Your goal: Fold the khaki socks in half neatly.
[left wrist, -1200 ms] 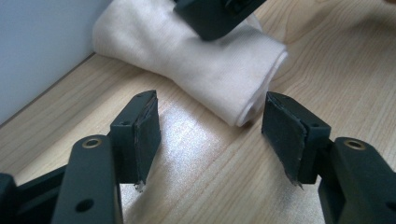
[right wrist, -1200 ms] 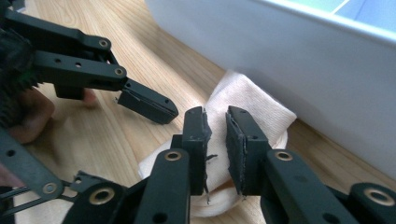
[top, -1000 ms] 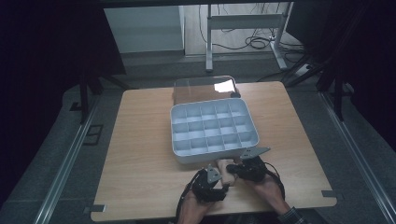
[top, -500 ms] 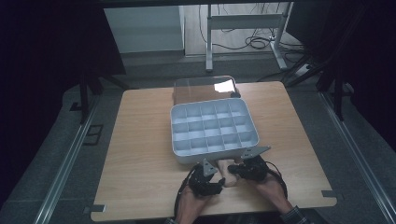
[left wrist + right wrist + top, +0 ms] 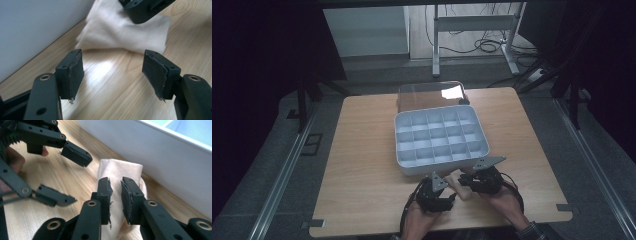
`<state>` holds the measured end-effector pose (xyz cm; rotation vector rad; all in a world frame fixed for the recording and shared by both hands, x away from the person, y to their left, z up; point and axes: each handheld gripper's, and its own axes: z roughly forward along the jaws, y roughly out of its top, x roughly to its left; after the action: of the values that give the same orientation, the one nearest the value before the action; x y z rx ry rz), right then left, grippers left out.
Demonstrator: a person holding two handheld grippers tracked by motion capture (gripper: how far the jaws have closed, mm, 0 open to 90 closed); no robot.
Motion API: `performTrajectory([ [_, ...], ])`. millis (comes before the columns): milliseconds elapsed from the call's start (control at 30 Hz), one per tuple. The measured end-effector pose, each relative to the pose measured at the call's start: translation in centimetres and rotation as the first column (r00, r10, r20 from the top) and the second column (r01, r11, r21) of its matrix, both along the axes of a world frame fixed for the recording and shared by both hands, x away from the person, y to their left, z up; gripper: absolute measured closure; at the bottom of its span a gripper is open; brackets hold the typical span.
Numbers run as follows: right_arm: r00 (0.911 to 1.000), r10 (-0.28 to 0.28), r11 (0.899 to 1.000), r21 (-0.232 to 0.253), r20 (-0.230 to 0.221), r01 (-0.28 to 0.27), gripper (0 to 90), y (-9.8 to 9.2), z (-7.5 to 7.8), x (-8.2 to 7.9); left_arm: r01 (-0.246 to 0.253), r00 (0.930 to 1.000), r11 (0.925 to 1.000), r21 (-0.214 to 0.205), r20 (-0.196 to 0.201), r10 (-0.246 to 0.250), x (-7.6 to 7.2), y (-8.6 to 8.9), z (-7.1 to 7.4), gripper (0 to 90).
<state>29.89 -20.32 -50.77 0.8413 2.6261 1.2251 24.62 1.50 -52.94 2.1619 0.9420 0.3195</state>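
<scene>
A small cream cloth pouch (image 5: 457,182) (image 5: 125,32) (image 5: 120,170) lies on the wooden table just in front of the white compartment tray (image 5: 437,167). My left gripper (image 5: 450,195) (image 5: 112,75) points at the pouch from a short way off. It is open with bare wood between its pads. My right gripper (image 5: 465,182) (image 5: 116,192) hangs over the pouch's near end. Its jaws have just been opening and now stand a narrow gap apart, with the cloth showing behind the gap and no pad pressing on it.
The tray's white wall (image 5: 37,30) (image 5: 162,157) runs close beside the pouch. A clear lid or box (image 5: 432,92) sits behind the tray. In the right gripper view the left gripper (image 5: 71,176) stands open close by, held by a hand (image 5: 12,160).
Both hands stay at the tray's front edge with hardly any shift. The high view is too small to show the jaws moving.
</scene>
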Motion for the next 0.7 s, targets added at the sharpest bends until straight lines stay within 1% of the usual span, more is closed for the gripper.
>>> performTrajectory([
  [100,0.9998,-0.001,1.0,-0.025,0.018,0.001,70.0,0.5,0.1,-0.1,-0.029,0.9996,0.9996,0.0,-0.004,0.029,-0.3,1.8,0.1,33.5],
  [167,0.9997,-0.006,0.999,-0.045,0.025,0.008,66.9,0.7,0.0,-0.1,-0.062,0.9981,0.998,-0.013,-0.008,0.062,-0.5,3.2,0.1,33.5],
  [367,0.9979,-0.037,0.995,-0.086,0.052,0.042,54.0,1.1,-0.4,-0.1,-0.145,0.9893,0.9888,-0.035,-0.022,0.145,-0.8,7.0,-0.2,33.6],
  [467,0.997,-0.045,0.992,-0.112,0.063,0.052,49.0,1.3,-0.4,-0.1,-0.167,0.9857,0.9854,-0.033,-0.025,0.166,-0.8,8.0,-0.4,33.8],
  [533,0.9977,-0.039,0.991,-0.124,0.056,0.045,48.2,1.6,-0.6,-0.1,-0.18,0.9834,0.9831,-0.033,-0.027,0.179,-0.9,8.6,-0.4,33.8],
  [600,0.9981,-0.037,0.988,-0.147,0.049,0.044,48.1,1.9,-0.9,-0.1,-0.194,0.9808,0.9805,-0.032,-0.025,0.193,-0.9,9.1,-0.5,33.8],
  [700,0.9979,-0.034,0.986,-0.159,0.055,0.043,48.9,2.3,-1.4,-0.2,-0.212,0.9771,0.9766,-0.037,-0.029,0.211,-0.9,9.9,-0.6,33.9],
])
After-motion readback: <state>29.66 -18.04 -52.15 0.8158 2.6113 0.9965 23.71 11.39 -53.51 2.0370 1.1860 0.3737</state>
